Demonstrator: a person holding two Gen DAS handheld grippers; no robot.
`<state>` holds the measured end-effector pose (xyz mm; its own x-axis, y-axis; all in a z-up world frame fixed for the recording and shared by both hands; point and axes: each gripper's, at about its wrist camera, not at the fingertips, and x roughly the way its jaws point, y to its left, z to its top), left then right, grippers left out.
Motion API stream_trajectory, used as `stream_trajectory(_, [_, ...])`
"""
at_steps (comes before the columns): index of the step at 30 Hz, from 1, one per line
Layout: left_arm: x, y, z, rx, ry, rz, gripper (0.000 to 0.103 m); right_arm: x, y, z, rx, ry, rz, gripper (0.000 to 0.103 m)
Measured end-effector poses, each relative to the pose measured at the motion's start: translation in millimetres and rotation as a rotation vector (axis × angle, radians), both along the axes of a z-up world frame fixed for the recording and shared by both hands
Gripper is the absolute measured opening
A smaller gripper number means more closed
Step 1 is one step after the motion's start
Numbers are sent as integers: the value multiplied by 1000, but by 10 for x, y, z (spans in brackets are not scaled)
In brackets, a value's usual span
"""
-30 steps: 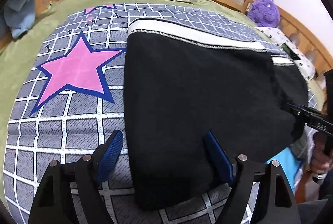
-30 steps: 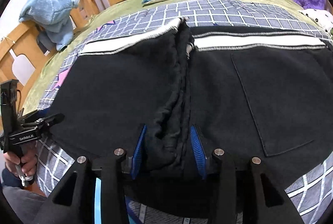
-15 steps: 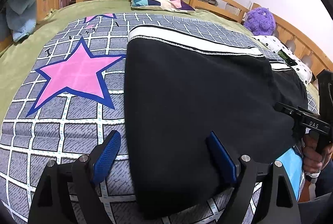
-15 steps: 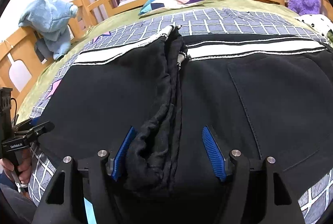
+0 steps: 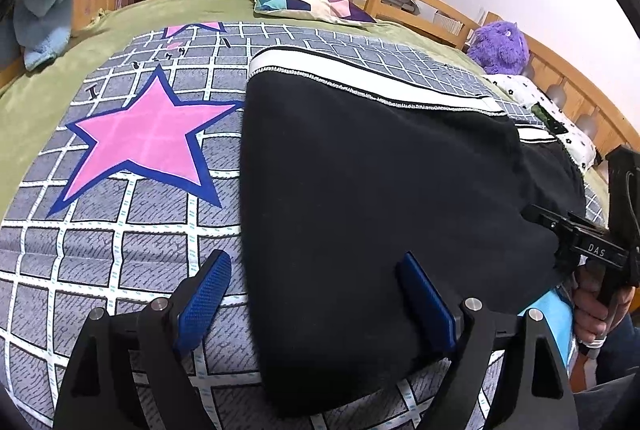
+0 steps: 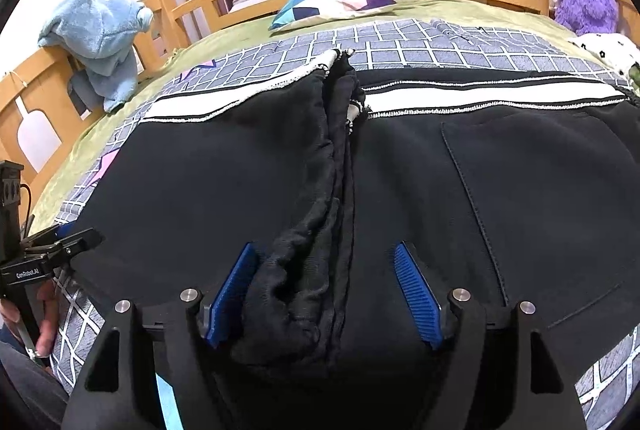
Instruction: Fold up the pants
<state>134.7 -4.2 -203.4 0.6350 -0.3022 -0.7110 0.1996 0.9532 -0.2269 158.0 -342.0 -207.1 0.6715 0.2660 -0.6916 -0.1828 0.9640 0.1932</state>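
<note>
Left gripper (image 5: 316, 294): jaws apart, straddling the near left edge of the pants (image 5: 380, 198), gripping nothing. Pants lie flat on the bed quilt (image 5: 120, 230), waistband far. Right gripper (image 6: 328, 286): jaws just opened, bunched centre ridge loose between them, nearer for the next fold.

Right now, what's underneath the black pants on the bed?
The black pants lie on a grey checked blanket with a pink star, over a green sheet. Whatever lies directly beneath the pants is covered.
</note>
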Motion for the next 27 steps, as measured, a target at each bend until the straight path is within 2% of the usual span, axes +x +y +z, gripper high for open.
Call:
stream_trajectory(13, [12,18,-10,-27,5,-8,89,-19,-25,11,14,-2,2,72])
stream_trajectory(18, [-6,164,9,-137,-11,-12,90,-34,-39,26,14,-8,-4,72])
stream_trajectory(20, [-27,259,45,-182,-9,26,90,-54,-86,71,20,-4,-25,67])
stream_trajectory(23, [29,395,186,-235,30,84,89,-173,-311,254,47,-7,-36,67])
stream_trajectory(25, [92,390,286,-206,33,115,90,-296,-567,424,32,-54,-97,69])
stream_trajectory(27, [206,317,384,-159,36,94,90,-405,-899,558,13,-91,-187,72])
